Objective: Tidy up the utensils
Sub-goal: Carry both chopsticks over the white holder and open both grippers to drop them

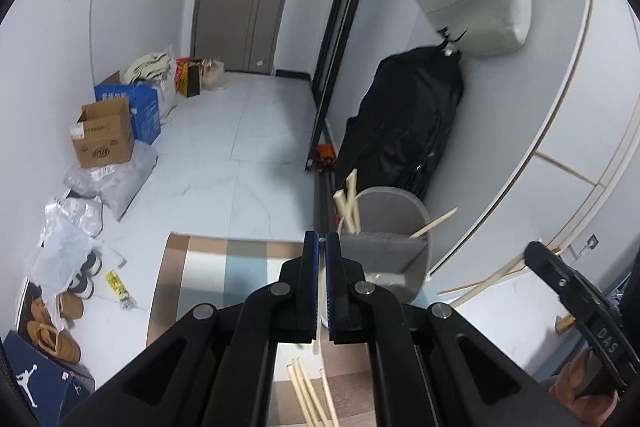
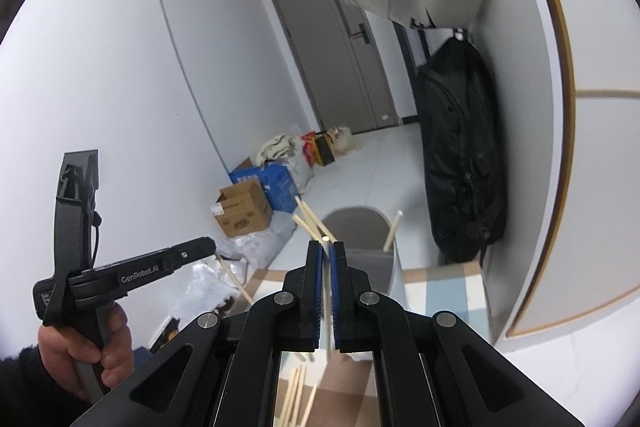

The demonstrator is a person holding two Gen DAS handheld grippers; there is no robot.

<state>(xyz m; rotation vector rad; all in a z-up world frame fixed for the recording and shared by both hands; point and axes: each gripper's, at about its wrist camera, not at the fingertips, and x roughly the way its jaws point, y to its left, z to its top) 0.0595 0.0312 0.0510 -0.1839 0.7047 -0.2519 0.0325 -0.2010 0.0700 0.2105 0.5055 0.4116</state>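
The left hand-held gripper (image 1: pixel 321 241) has its blue-padded jaws closed on one pale wooden chopstick (image 1: pixel 319 311), which runs down between the pads and pokes out below them. The right hand-held gripper (image 2: pixel 326 247) is closed the same way on a second pale chopstick (image 2: pixel 329 307), a thin stick showing in the narrow slot between its pads. In the right wrist view the left tool appears at the near left, held by a hand (image 2: pixel 86 347) in a dark sleeve, with a stick jutting from its tip.

Just beyond both grippers stands the grey oval utensil holder with an inner divider (image 1: pixel 416 223). It already contains several chopsticks: a small group leaning out at its left side (image 1: pixel 349 203) and a single one slanting out to the right (image 1: pixel 434 223). So part of the sorting looks done.

What is left lies nearer: a loose bundle of pale chopsticks (image 1: pixel 310 397) rests on the checked brown, cream and blue cloth (image 1: pixel 208 267) covering the tabletop, below the jaws. More sticks (image 1: pixel 480 277) lie to the right of the holder, near the white wall panel.

Judging from this, the task is midway: two sticks are in hand and not yet in the holder, and a handful more wait on the cloth.
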